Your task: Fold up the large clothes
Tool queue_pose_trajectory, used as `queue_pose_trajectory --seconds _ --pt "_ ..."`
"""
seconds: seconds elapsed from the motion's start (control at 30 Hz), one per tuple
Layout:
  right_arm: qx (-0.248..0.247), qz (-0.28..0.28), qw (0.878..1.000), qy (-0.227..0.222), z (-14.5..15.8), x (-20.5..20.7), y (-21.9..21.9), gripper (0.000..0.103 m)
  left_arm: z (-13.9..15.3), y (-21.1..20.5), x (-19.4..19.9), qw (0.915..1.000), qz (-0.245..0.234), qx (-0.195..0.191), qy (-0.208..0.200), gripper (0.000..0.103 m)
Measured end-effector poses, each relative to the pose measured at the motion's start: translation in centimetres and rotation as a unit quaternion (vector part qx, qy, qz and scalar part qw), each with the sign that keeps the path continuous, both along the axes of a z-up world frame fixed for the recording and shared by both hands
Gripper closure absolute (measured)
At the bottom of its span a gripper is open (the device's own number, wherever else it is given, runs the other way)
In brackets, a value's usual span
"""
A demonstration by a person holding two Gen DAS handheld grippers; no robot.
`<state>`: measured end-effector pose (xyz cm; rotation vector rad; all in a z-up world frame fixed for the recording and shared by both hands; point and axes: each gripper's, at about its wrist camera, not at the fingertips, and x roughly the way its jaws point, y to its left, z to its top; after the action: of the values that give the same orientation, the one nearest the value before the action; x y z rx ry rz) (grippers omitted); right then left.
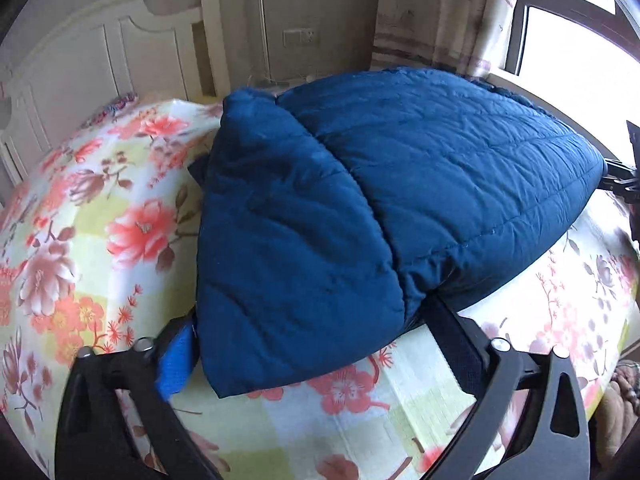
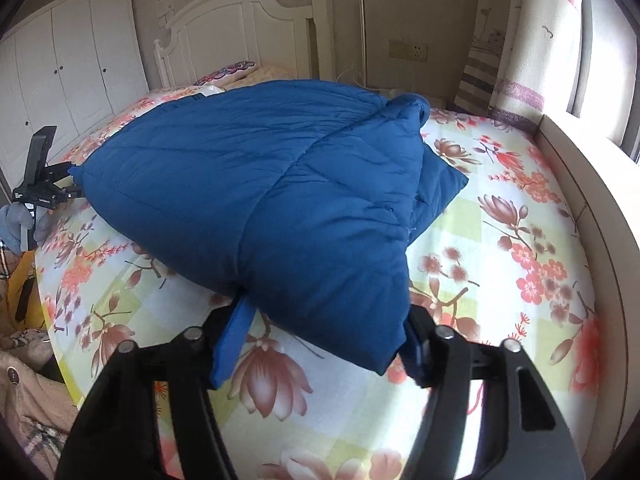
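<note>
The blue quilted jacket [image 1: 384,200] lies folded into a thick bundle on the floral bedsheet [image 1: 100,240], filling the middle of both wrist views, with a folded flap, likely a sleeve, laid over its 9 o'clock side in the left view. The left gripper [image 1: 320,344] sits at the bundle's 6 o'clock edge with its fingers [image 1: 176,364] spread wide, the padded corner lying between them but no pad visibly pressing on it. The right gripper [image 2: 324,328] meets the opposite near corner in its own view; its fingers [image 2: 230,340] straddle the hem at 6 o'clock, and I cannot tell whether they pinch it or merely flank it, since the fabric covers the inner faces. From here, the puffy filling looks springy, so the fold could bulge open once released, and a pad dragging out from under the hem could pull the corner askew or untuck the flap. The far edge of the jacket at 12 o'clock is hidden behind its own bulk, so any collar or hood is not to be made out. A white headboard [image 2: 240,28] stands at 12 o'clock, a curtained window [image 2: 600,48] at 2 o'clock, and a black stand [image 2: 40,176] at 9 o'clock in the right view.
</note>
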<state>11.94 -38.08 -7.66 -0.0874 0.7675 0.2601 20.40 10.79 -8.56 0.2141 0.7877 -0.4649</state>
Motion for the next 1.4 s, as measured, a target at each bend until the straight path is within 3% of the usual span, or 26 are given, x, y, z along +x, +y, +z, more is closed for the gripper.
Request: queue_pose_trajectory --seconds 0.03,0.1,0.2,0.4,0.63,0.73,0.8,0.83,0.9,0.97,1.07,1.2,1.3,1.4 --pt "-0.001 -0.004 1.000 -0.004 0.1 -0.4 0.3 0.062 0.2 -0.1 -0.6 1.0000 -0.003 0.000 -0.007 0.023" --pt "-0.006 -0.009 1.000 -0.009 0.0 -1.1 0.9 0.069 0.8 0.0 -1.8 0.9997 -0.008 0.000 -0.022 0.050" --pt "-0.002 -0.003 1.000 -0.009 0.3 -2.5 1.4 0.073 1.5 1.0 -3.6 0.9995 -0.022 0.002 -0.023 0.062" --pt "-0.004 0.038 0.999 -0.001 1.4 -10.6 4.1 0.073 2.4 3.4 -10.2 0.9991 -0.039 0.006 -0.017 0.063" --pt "0.017 0.026 0.999 0.005 0.3 -17.7 5.3 0.072 1.5 4.9 -16.9 0.9991 -0.033 -0.002 -0.025 0.061" --pt "0.031 0.014 0.999 0.010 0.2 -18.6 4.7 0.064 1.0 5.4 -17.9 0.9994 -0.023 -0.010 -0.024 0.054" --pt "0.029 0.003 0.999 0.020 0.8 -18.7 3.9 0.044 1.1 5.9 -18.4 0.9997 -0.009 -0.004 -0.023 0.032" --pt "0.024 -0.006 1.000 0.013 1.4 -18.8 3.3 0.037 1.7 6.4 -18.7 0.9994 0.005 0.001 -0.034 0.026" --pt "0.023 -0.025 0.999 -0.013 3.4 -19.2 2.0 0.035 4.1 7.6 -19.9 0.9970 0.021 -0.017 -0.072 0.007" --pt "0.037 -0.068 0.995 -0.065 6.6 -19.4 0.5 0.032 7.8 9.7 -20.9 0.9908 0.028 -0.067 -0.114 0.006" --pt "0.082 -0.089 0.986 -0.117 11.0 -17.0 -0.2 0.032 12.4 10.4 -19.2 0.9810 0.072 -0.089 -0.157 0.006" --pt "0.037 -0.098 0.984 -0.143 15.3 -10.2 4.7 0.032 17.3 5.8 -12.9 0.9748 0.133 -0.063 -0.168 0.005" --pt "0.036 -0.068 0.988 -0.135 16.2 -3.9 9.9 0.032 17.8 0.4 -7.3 0.9803 0.131 -0.034 -0.143 0.005" --pt "0.006 -0.047 0.995 -0.089 14.3 2.3 14.6 0.037 15.0 -4.6 -0.5 0.9882 0.135 0.011 -0.071 0.005"
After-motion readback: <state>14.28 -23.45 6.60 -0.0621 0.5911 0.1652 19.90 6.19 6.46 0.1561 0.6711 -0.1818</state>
